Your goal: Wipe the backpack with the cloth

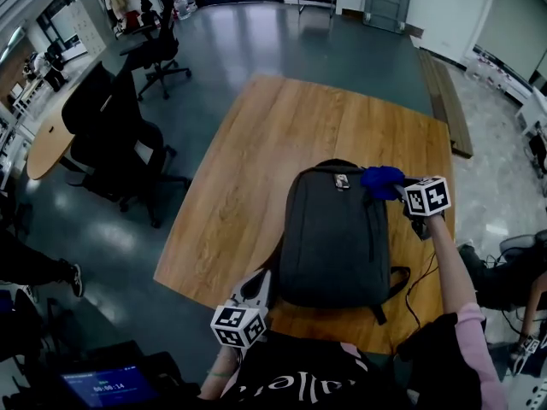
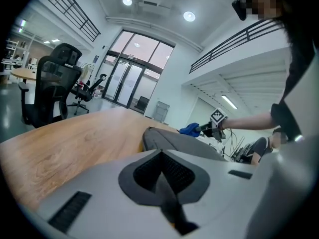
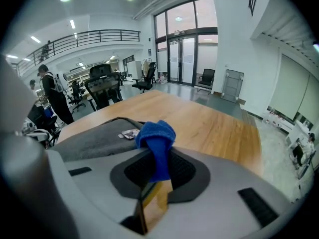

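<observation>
A dark grey backpack (image 1: 335, 233) lies flat on the wooden table (image 1: 256, 169), its top handle pointing away from me. My right gripper (image 1: 397, 188) hovers at the backpack's far right corner, shut on a bunched blue cloth (image 1: 381, 178). In the right gripper view the cloth (image 3: 156, 138) bulges out from between the jaws, with the backpack (image 3: 99, 136) just beyond and to the left. My left gripper (image 1: 261, 285) sits at the backpack's near left corner, shut with nothing between its jaws. The left gripper view looks along the backpack (image 2: 184, 143) toward the cloth (image 2: 190, 129).
A black strap and a cable (image 1: 417, 284) trail off the backpack's near right side. Black office chairs (image 1: 115, 135) stand on the floor to the left, beside a round table (image 1: 47, 139). Wooden planks (image 1: 444, 101) lie on the floor at the far right.
</observation>
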`<action>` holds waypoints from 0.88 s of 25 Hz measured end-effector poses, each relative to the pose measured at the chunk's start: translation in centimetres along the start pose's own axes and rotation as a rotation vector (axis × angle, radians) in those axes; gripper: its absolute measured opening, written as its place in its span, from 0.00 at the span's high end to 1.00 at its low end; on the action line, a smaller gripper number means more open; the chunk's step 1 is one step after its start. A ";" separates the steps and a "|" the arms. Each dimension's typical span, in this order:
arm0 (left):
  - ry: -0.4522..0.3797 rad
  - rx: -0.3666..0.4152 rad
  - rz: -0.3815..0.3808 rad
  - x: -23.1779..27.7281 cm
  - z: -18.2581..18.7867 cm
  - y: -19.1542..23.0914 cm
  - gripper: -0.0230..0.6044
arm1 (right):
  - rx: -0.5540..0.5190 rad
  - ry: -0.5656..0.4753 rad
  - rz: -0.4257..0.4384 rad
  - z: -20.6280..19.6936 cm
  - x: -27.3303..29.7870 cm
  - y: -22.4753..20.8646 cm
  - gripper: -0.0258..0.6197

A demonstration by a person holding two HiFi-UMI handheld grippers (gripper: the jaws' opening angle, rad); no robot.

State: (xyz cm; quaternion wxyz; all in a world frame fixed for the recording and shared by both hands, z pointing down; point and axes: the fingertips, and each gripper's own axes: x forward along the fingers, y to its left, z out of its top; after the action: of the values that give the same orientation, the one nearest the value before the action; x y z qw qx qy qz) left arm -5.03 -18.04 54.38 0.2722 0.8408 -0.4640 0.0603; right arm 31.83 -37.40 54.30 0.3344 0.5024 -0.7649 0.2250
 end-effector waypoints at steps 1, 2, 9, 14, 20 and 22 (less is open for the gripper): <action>0.001 0.003 -0.006 0.2 0.0 -0.2 0.96 | 0.003 -0.001 -0.008 -0.1 -0.1 -0.3 0.87; 0.001 0.005 -0.010 0.2 0.1 -0.3 0.96 | 0.004 -0.007 -0.014 -0.1 -0.3 -0.3 0.87; 0.014 0.004 -0.010 -0.5 -0.5 -0.7 0.96 | -0.027 -0.160 0.065 4.2 -3.0 5.7 0.87; 0.017 -0.006 -0.003 -1.1 -1.1 -0.3 0.96 | -0.127 -0.217 0.200 8.5 -3.0 14.8 0.87; 0.002 -0.016 0.010 -1.6 -1.5 0.8 0.96 | -0.258 -0.253 0.364 11.4 -0.5 26.4 0.87; -0.007 -0.019 0.018 -1.7 -1.6 1.3 0.96 | -0.282 -0.227 0.390 11.0 1.2 28.8 0.87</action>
State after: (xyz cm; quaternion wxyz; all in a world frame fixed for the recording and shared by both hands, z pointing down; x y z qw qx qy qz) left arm -6.83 -16.52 55.63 0.2782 0.8341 -0.4730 0.0555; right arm 1.89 -34.32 47.51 0.2637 0.3158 -0.9037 0.1187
